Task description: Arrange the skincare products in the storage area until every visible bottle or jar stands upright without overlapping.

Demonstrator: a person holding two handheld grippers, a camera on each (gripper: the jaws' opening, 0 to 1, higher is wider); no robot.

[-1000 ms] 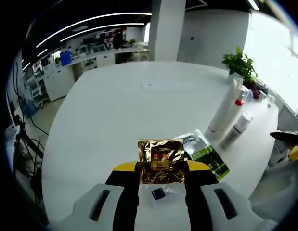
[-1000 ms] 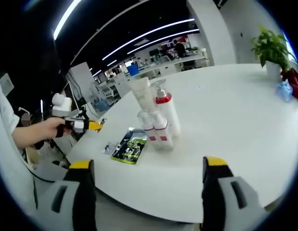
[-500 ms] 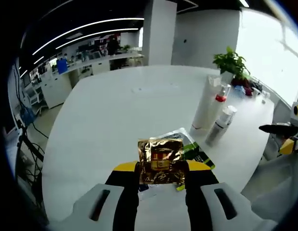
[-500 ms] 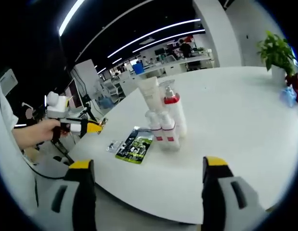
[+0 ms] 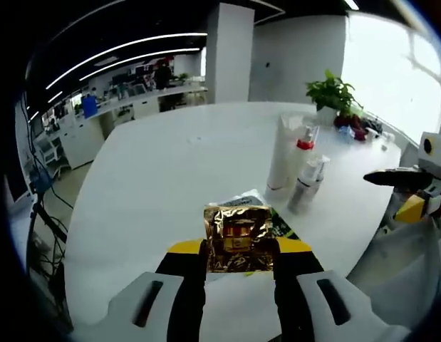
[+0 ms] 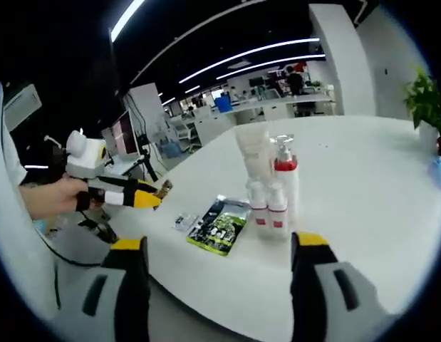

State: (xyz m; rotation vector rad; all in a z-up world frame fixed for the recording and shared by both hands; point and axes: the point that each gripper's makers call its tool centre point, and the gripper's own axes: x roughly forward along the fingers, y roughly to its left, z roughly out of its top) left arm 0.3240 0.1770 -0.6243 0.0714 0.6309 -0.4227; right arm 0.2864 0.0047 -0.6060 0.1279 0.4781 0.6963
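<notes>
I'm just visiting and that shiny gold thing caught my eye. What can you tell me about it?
The gold packet is a small square sachet of crinkled, shiny foil with a reddish label in its middle. It is upright, pinched by its lower part between the yellow-tipped jaws of the left gripper, above the near edge of the white table. In the right gripper view it is a small glint at that gripper's tip, off the table's edge.

The left gripper [image 5: 239,251] has its yellow-tipped jaws closed on a crinkled gold foil sachet [image 5: 239,238], gripping its lower part. In the right gripper view a person's hand [image 6: 50,199] holds it out level at the far left. The right gripper [image 6: 219,249] has its jaws spread wide apart, apparently with nothing between them.
</notes>
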